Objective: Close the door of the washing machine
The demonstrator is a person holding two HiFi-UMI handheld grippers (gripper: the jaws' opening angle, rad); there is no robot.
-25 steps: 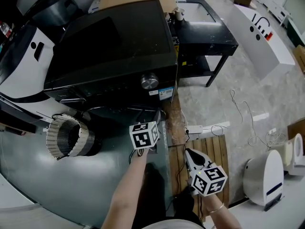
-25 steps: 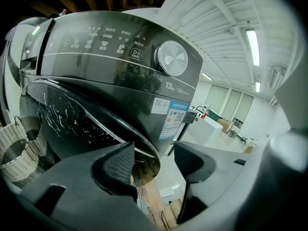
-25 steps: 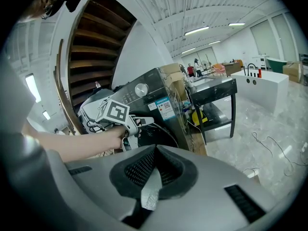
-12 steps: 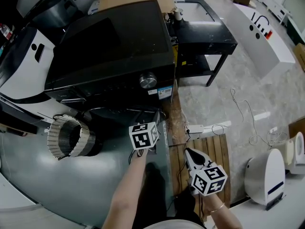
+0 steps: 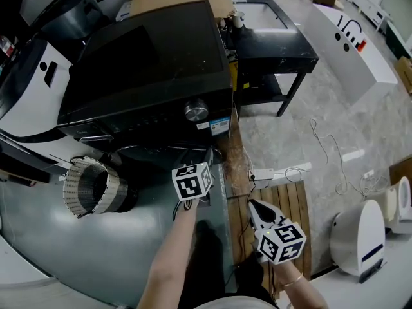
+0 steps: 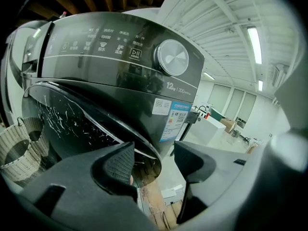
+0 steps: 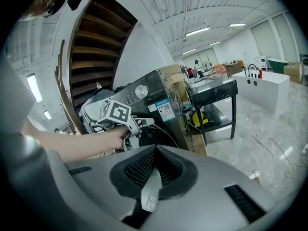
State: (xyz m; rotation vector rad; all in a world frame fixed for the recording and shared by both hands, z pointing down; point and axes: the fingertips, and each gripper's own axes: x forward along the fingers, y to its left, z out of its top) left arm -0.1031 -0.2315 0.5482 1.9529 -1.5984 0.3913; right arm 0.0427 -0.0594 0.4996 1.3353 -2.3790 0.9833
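Note:
The black washing machine (image 5: 154, 63) stands at the top of the head view, its silver knob (image 5: 196, 111) on the front panel. Its round dark door (image 6: 72, 124) hangs ajar from the front, hinged at the left. My left gripper (image 5: 211, 156) is at the door's right edge. In the left gripper view the gripper (image 6: 154, 160) is open, and the door's rim (image 6: 144, 150) runs into the gap between the jaws. My right gripper (image 5: 253, 206) hangs lower right, away from the machine, and in its own view the gripper (image 7: 155, 154) is shut on nothing.
A woven basket (image 5: 90, 185) sits left of the door. A black table (image 5: 277, 44) stands right of the machine. Wooden slats (image 5: 290, 201), a power strip (image 5: 264, 174) and loose cables lie on the floor. A white appliance (image 5: 357, 240) is at the lower right.

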